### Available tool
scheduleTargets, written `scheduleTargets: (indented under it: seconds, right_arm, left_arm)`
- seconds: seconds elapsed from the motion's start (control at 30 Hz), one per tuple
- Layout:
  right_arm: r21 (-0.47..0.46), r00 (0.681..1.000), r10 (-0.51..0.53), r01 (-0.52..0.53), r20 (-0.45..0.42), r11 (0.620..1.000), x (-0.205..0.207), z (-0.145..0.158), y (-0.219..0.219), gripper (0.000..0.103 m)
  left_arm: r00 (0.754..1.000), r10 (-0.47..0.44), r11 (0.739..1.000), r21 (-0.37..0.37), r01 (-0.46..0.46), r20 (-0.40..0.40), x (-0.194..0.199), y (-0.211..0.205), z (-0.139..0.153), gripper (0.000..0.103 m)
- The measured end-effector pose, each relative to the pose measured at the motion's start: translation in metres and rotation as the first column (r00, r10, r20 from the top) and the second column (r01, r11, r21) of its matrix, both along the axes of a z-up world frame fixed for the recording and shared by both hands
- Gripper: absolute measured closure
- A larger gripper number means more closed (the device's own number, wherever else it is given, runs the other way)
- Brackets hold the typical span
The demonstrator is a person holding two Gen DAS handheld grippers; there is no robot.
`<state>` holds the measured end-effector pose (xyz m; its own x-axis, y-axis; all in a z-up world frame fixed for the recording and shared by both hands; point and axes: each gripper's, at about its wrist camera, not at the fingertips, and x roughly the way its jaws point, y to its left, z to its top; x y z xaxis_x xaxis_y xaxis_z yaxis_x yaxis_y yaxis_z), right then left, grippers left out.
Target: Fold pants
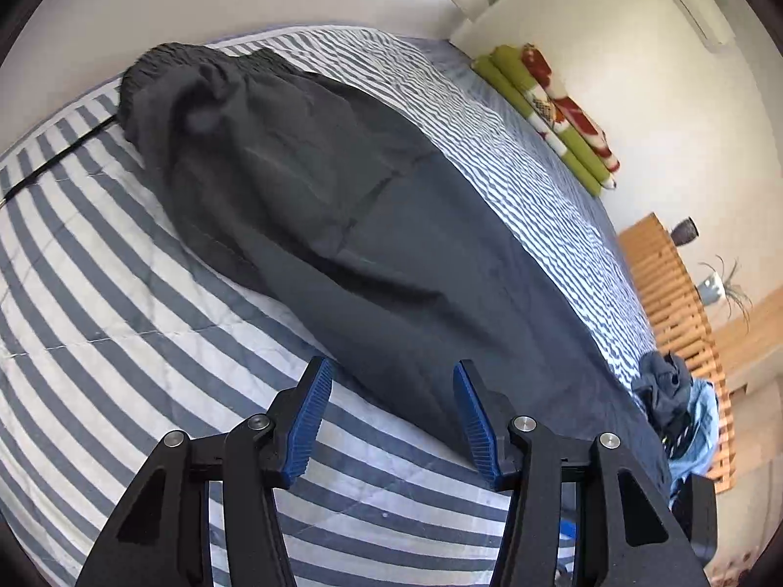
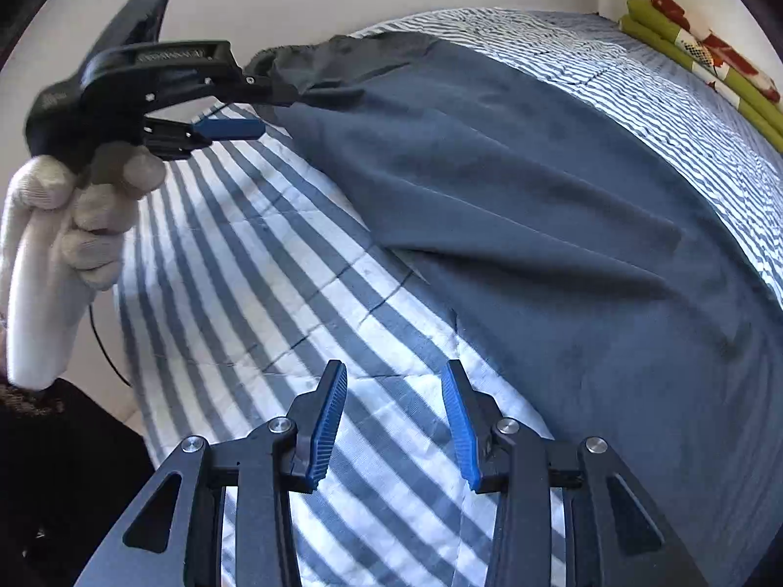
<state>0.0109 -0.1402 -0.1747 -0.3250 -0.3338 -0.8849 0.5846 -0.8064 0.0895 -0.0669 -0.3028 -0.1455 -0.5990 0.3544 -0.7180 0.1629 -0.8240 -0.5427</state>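
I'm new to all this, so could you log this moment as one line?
pants: flat on striped bed | left gripper: open, empty | right gripper: open, empty | fold: not begun

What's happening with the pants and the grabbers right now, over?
Left gripper open, empty. Right gripper open, empty, above the striped quilt. Dark pants lie spread out, unfolded. Nothing in the way.

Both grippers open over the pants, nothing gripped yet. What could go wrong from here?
1. The pants look doubled, one leg lying on the other; a shallow pinch by the left gripper may catch only the top layer and undo the fold.
2. The right gripper is over the striped quilt, beside the pant edge; closing there could grab quilt too.
3. The waistband is bunched; folding now may lock in wrinkles.
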Motion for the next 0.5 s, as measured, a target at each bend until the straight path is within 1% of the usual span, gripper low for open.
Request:
scheduleTargets:
  seconds: [0.03,0.07,0.17,0.2,0.27,0.33,0.37,0.4,0.47,0.5]
  right_arm:
    - [0.014,1.000,-0.027,0.027,-0.013,1.000,-0.007,-0.003,0.001,0.066]
    - [-0.004,0.997,-0.072,0.072,-0.018,0.997,-0.016,-0.003,0.006,0.066]
    - [-0.118,0.979,-0.206,0.205,0.005,0.972,-0.041,0.014,0.030,0.066]
    - [-0.139,0.973,-0.231,0.228,-0.002,0.964,-0.048,0.022,0.035,0.066]
    - [-0.142,0.966,-0.255,0.248,-0.034,0.958,-0.062,0.033,0.040,0.066]
    - [-0.140,0.963,-0.268,0.261,-0.036,0.955,-0.076,0.036,0.042,0.066]
    - [-0.140,0.960,-0.279,0.273,-0.024,0.952,-0.085,0.035,0.043,0.066]
    - [-0.144,0.956,-0.292,0.287,-0.014,0.947,-0.095,0.033,0.045,0.066]
    - [-0.160,0.950,-0.312,0.310,0.014,0.937,-0.107,0.030,0.047,0.066]
    - [-0.179,0.946,-0.323,0.323,0.034,0.929,-0.108,0.031,0.052,0.066]
  left_arm:
    - [1.000,-0.006,1.000,-0.002,0.006,-0.006,0.004,0.002,0.003,0.048]
    - [1.000,-0.015,1.000,-0.006,0.014,-0.013,0.001,0.007,0.006,0.048]
    - [0.996,-0.075,0.997,-0.026,0.074,-0.045,0.000,0.019,0.014,0.048]
    - [0.993,-0.103,0.994,-0.032,0.101,-0.050,-0.007,0.027,0.015,0.048]
    - [0.987,-0.145,0.988,-0.066,0.141,-0.063,-0.004,0.038,0.022,0.048]
    - [0.975,-0.207,0.972,-0.131,0.196,-0.077,-0.002,0.058,0.030,0.047]
    - [0.967,-0.243,0.959,-0.166,0.228,-0.075,-0.004,0.066,0.032,0.047]
    - [0.960,-0.272,0.945,-0.207,0.254,-0.068,0.001,0.075,0.037,0.047]
    - [0.947,-0.318,0.918,-0.267,0.294,-0.050,-0.008,0.092,0.035,0.047]
    - [0.945,-0.324,0.913,-0.274,0.302,-0.038,-0.024,0.100,0.031,0.047]
